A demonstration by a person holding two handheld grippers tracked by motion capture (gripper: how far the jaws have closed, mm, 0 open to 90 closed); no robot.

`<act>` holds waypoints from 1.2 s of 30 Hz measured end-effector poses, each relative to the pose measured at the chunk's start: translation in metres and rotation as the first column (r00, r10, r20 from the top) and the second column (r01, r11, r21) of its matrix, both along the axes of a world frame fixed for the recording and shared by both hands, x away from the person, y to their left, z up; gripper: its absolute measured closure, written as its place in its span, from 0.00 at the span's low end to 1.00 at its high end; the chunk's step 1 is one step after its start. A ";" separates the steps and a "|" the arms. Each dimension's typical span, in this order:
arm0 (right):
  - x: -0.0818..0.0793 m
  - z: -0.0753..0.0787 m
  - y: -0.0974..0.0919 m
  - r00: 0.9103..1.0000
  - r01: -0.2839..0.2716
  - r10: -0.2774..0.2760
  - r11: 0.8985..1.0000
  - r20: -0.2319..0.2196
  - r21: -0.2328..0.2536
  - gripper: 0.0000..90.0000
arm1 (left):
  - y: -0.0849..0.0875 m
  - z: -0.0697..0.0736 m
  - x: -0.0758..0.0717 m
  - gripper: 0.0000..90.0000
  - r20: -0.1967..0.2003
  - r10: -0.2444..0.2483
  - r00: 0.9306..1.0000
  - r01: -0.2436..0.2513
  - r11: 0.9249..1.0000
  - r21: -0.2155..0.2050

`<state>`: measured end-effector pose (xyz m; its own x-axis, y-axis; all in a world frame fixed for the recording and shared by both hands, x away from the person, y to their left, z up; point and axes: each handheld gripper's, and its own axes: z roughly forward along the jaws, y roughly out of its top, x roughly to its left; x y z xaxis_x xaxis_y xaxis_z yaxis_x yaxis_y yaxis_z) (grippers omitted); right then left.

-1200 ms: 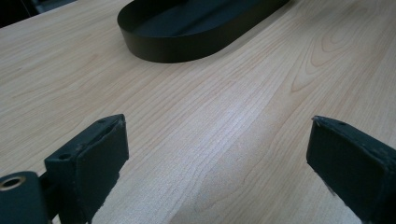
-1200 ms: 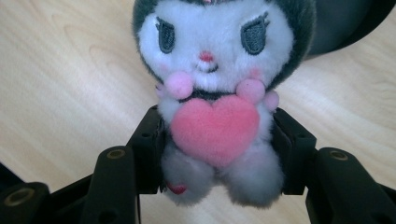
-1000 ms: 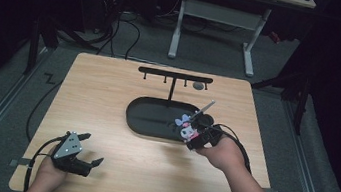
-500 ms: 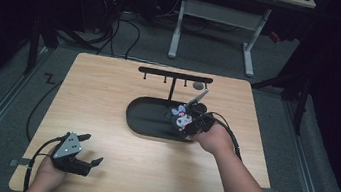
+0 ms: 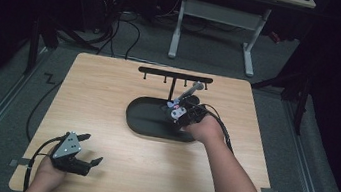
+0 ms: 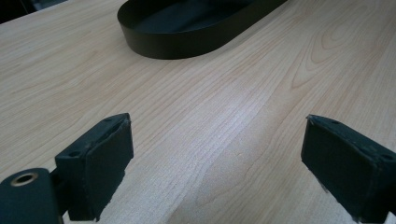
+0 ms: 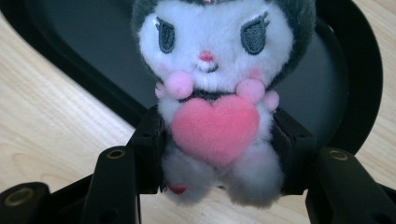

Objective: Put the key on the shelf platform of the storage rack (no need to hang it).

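— Two grippers logged: right gripper [image 7: 215, 154] clamped on plush bunny [image 7: 215, 93], poised over black oval tray [image 5: 145, 120] — hook rack [image 5: 175, 76] just beyond.
— Left gripper [image 5: 80, 156]?
— Gaping, empty, well apart near table [image 5: 109, 87] front edge.

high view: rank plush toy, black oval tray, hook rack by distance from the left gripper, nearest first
From the left gripper, at the table's front-left corner:
1. black oval tray, mid-table, its left end closest.
2. plush toy, held in the right gripper over the tray's right part.
3. hook rack, standing at the far edge.
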<state>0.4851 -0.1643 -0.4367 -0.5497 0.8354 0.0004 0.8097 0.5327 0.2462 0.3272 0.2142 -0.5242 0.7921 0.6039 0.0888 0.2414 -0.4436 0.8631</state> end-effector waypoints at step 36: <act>0.004 -0.026 -0.010 0.998 0.016 -0.020 0.998 -0.063 -0.059 0.52 | -0.001 -0.001 0.001 0.13 -0.012 -0.009 1.000 0.009 1.000 0.004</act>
